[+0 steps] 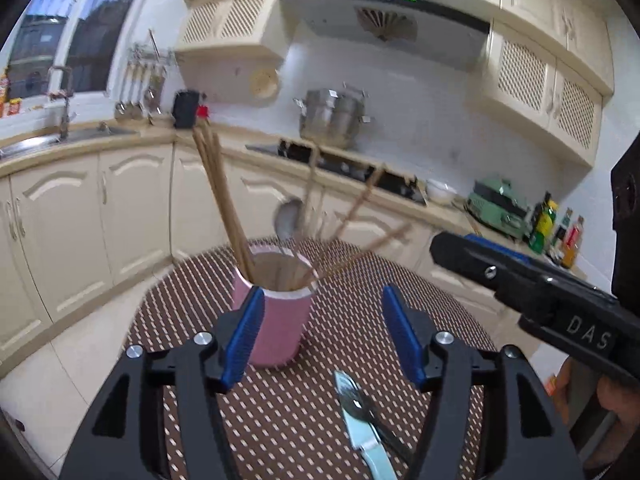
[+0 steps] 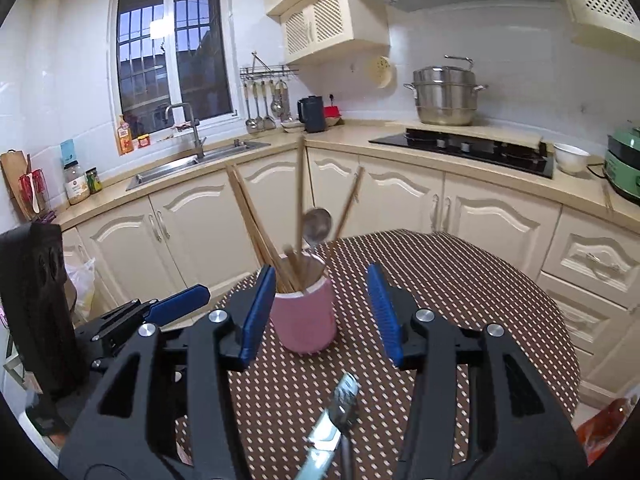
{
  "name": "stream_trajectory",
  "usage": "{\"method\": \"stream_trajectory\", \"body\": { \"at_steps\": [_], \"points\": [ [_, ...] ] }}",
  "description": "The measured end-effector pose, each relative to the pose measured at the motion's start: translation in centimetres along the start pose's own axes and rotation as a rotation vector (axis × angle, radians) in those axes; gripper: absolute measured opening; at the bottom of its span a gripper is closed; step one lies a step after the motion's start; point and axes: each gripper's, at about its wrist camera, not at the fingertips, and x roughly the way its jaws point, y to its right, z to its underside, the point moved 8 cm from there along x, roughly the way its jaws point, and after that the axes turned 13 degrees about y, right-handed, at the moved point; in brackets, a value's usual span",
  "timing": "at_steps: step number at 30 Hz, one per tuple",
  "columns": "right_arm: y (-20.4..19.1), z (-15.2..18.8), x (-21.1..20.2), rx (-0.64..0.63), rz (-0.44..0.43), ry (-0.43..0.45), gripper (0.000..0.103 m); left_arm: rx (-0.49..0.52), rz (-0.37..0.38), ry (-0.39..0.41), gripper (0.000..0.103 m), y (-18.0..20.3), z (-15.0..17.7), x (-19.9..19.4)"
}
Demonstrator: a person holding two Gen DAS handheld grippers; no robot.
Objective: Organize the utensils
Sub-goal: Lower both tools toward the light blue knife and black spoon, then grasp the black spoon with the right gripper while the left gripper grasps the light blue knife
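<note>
Cream kitchen cabinets [image 2: 400,200] are wrapping around a round counter with a brown dotted cover [image 2: 460,280], which is carrying a pink cylindrical holder [image 2: 304,320] bristling with wooden chopsticks [image 2: 248,216]. A pale-blue-handled knife [image 1: 360,428] is lying nearer, while both grippers, left [image 1: 322,334] and right [image 2: 322,312], are hovering with jaws open and empty.

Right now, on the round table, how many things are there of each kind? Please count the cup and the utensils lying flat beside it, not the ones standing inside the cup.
Pink cup: 1
Light blue knife: 1
Metal spoon lying across the knife: 1
Total: 3
</note>
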Motion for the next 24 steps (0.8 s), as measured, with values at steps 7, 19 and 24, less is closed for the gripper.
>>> {"method": "stream_trajectory", "body": {
  "at_steps": [7, 19, 24],
  "points": [
    [2.2, 5.0, -0.2, -0.002, 0.026, -0.159, 0.048, 0.039, -0.030, -0.178, 0.060, 0.5, 4.2, 1.3],
    [3.1, 16.2, 1.8, -0.039, 0.016, -0.522, 0.048, 0.075, -0.109, -0.396, 0.060, -1.7, 10.2, 2.4],
    [3.3, 17.5, 2.3, -0.069, 0.035, -0.554, 0.047, 0.076, -0.114, -0.424, 0.060, -1.7, 10.7, 2.6]
  ]
}}
